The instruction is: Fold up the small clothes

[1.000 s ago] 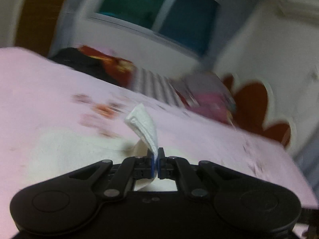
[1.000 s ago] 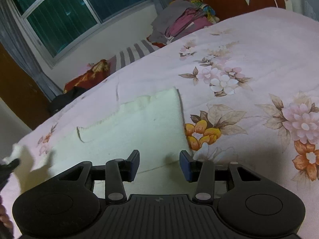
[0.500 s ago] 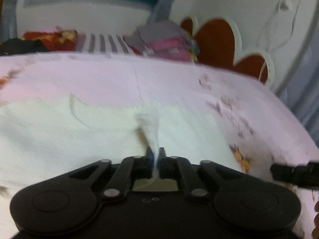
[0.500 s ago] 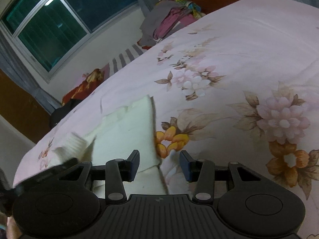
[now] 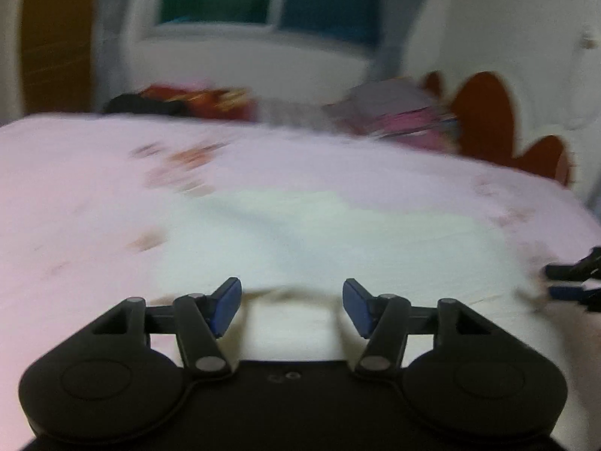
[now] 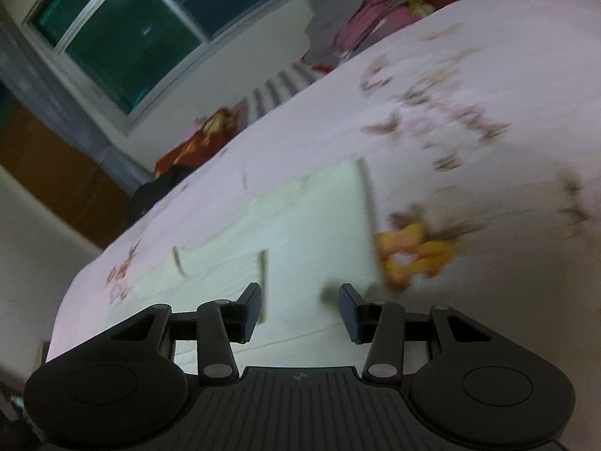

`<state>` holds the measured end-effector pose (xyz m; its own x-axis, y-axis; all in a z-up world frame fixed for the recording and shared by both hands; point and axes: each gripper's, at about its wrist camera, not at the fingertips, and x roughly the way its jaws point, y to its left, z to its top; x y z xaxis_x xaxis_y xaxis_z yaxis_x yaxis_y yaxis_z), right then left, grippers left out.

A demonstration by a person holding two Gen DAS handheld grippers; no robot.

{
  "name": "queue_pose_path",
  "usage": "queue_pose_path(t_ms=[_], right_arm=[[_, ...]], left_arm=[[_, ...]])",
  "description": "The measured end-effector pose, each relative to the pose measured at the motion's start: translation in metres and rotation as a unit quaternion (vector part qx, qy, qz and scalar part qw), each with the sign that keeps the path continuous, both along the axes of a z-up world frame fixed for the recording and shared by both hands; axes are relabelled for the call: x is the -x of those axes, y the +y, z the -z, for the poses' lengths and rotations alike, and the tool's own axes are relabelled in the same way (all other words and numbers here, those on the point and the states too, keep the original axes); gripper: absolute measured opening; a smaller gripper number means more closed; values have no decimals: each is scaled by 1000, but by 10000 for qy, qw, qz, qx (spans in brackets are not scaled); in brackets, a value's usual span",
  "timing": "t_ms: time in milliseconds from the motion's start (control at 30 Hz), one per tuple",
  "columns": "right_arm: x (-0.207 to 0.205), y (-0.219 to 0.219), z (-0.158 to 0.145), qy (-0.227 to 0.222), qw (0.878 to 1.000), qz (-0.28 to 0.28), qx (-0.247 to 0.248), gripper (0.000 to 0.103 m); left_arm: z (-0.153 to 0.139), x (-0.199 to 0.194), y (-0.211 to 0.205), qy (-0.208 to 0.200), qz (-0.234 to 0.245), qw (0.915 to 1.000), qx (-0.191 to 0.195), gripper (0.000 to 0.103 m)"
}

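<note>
Your left gripper [image 5: 292,302] sits nearest at 6 o'clock, jaws spread wide, nothing between the blue pads [image 5: 225,306]; released, low over the near hem of the cream garment [image 5: 308,233], probably so the cloth can settle flat; your right gripper [image 6: 299,310] is likewise spread and empty at 6 o'clock in its own view, poised over the same garment [image 6: 300,233], pads [image 6: 251,310] either side of a fold edge, likely lining up a fresh pinch; garment lies flat mid-bed, running toward 12 o'clock, a stepped layer visible on top, so I judge one fold made, more to do; pink floral bedsheet [image 6: 488,75] all around it, orange flower print [image 6: 413,251] at 3 o'clock beside the cloth edge; further off at 1 o'clock a pile of clothes [image 6: 360,26]; farthest, window [image 6: 150,30] at 11 o'clock; both views motion-blurred, fine detail unsure.
</note>
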<state>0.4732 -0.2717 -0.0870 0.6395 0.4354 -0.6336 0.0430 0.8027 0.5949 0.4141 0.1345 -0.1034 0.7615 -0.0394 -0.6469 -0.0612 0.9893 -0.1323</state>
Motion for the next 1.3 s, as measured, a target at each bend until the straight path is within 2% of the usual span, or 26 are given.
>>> queue_pose_path(t_ms=[67, 133, 267, 367, 500, 600, 667, 800, 833, 867, 933, 1033, 1133, 1300], right_arm=[[-8, 18, 6, 65, 9998, -178, 59, 45], [-15, 31, 12, 145, 9994, -281, 104, 45], [-29, 47, 22, 287, 9989, -320, 172, 45], [-34, 54, 23, 328, 9987, -340, 211, 45], [-38, 59, 23, 352, 9979, -457, 280, 45], [-38, 62, 24, 351, 9979, -470, 267, 45], [-39, 64, 25, 345, 9981, -467, 216, 45], [-43, 65, 26, 234, 9980, -556, 202, 45], [-45, 67, 26, 207, 9977, -598, 225, 40], [-46, 68, 25, 188, 9972, -665, 269, 6], [-48, 70, 24, 225, 9958, -845, 284, 5], [-45, 69, 9, -120, 9943, -934, 495, 5], [-40, 59, -5, -394, 9941, -855, 538, 5], [-41, 53, -8, -369, 9927, -941, 656, 5]], left_arm=[[9, 4, 28, 214, -312, 9992, 163, 52], [14, 4, 38, 265, -452, 9984, 225, 52], [18, -4, 42, 213, -402, 9972, 592, 56], [23, -10, 28, 265, -284, 9987, 327, 58], [28, -16, 14, 282, -300, 9988, 272, 59], [36, -26, 11, 505, -555, 9970, 162, 59], [34, -29, 11, 507, -741, 9959, 144, 60], [33, -31, 14, 566, -957, 9934, 274, 61], [33, -32, 14, 563, -962, 9934, 259, 61], [32, -32, 12, 558, -955, 9937, 200, 62], [33, -35, 12, 543, -967, 9938, 112, 63], [33, -33, 20, 424, -1229, 9913, 182, 59], [37, -31, 18, 396, -1209, 9918, 136, 60], [36, -30, 19, 399, -1124, 9928, 112, 60]])
